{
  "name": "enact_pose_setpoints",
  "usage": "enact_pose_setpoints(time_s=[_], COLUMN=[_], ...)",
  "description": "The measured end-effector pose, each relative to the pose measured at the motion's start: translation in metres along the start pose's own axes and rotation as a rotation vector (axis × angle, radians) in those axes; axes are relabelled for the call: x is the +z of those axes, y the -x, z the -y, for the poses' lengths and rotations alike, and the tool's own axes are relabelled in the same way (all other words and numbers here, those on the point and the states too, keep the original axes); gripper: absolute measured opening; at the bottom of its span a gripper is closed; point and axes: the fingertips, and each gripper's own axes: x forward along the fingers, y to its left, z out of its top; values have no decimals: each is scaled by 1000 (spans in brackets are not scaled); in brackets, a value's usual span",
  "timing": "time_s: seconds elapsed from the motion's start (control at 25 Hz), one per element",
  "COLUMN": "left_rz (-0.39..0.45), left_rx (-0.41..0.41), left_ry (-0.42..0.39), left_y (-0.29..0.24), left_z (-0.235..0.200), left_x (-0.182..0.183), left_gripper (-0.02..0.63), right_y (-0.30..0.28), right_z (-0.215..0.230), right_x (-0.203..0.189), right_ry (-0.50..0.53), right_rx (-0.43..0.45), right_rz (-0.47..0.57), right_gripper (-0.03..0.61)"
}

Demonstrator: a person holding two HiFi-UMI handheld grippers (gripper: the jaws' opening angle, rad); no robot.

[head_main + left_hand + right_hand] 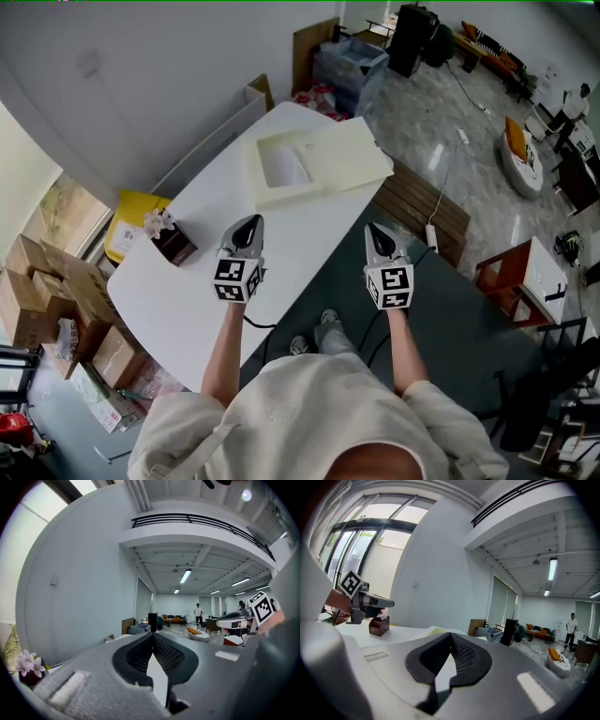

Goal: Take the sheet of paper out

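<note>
A pale cream folder (342,150) lies flat at the far end of the white table (187,300), and a white sheet of paper (281,166) shows in its left part. My left gripper (246,232) hovers over the middle of the table, short of the folder, with its jaws shut and empty (153,637). My right gripper (380,240) is level with it off the table's right edge, also shut with nothing in it (451,635). From the right gripper view the folder (436,631) lies ahead and the left gripper (370,601) hangs at the left.
A small brown box with flowers (169,239) stands on the table left of my left gripper. Cardboard boxes (47,291) and a yellow bag (131,220) sit on the floor at the left. A slatted wooden bench (422,206) stands past the table's right edge.
</note>
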Motion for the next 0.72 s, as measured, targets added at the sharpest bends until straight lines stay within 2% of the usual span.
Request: enact_pose_setpoints(time_s=[0.32, 0.72], left_rz=[-32, -83], left_rx=[61, 166], left_ry=[9, 15], left_y=[-30, -94], left_z=[-29, -72], left_x=[-10, -14], left_gripper=[2, 2], right_y=[-56, -154], right_z=[4, 40], right_x=[-2, -5], right_ry=[-32, -73], right_rx=[75, 166], right_rz=[20, 7], right_gripper=[2, 2])
